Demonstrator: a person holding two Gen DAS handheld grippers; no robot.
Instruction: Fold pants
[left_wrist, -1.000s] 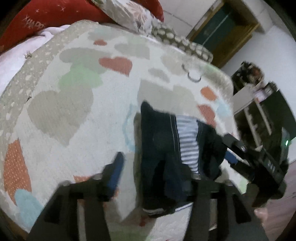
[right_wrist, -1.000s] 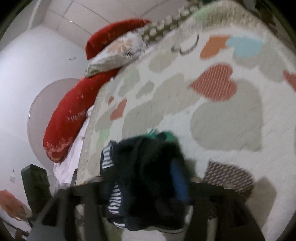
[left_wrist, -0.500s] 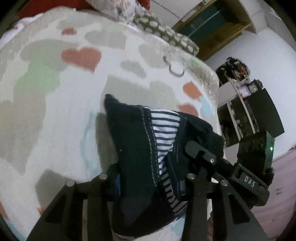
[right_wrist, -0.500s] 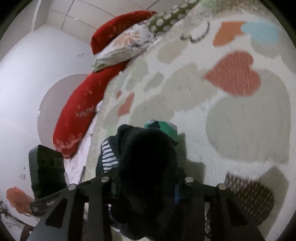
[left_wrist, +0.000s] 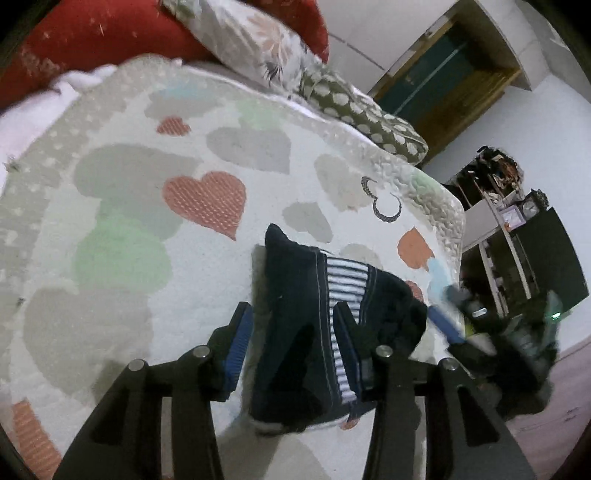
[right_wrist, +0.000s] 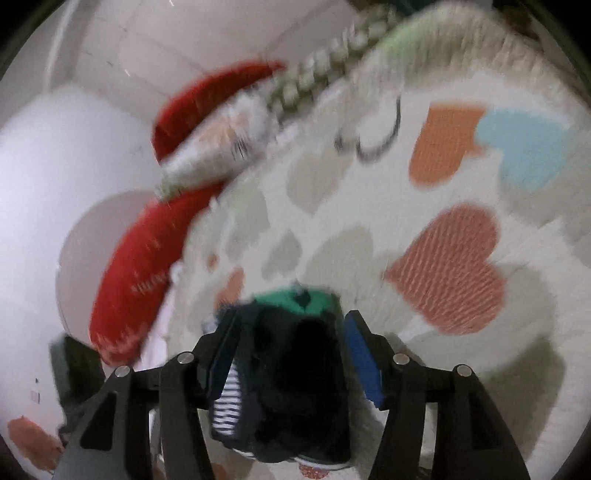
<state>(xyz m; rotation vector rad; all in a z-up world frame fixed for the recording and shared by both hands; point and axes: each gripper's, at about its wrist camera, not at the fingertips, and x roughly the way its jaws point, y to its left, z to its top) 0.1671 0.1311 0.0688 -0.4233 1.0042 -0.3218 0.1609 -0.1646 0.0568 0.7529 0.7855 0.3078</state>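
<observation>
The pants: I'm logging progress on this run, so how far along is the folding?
Done: the pants lie in a compact dark bundle on the heart-patterned blanket, striped lining showing. In hand: the left gripper and the right gripper each stand open astride the bundle, apparently gripping nothing. Left: probably only pulling clear, perhaps a last tidy; the right view is too blurred to judge neatness.

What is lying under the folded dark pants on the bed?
The pants rest on the heart-patterned blanket. In the right wrist view something green shows at their far edge. Anything else beneath is covered.
</observation>
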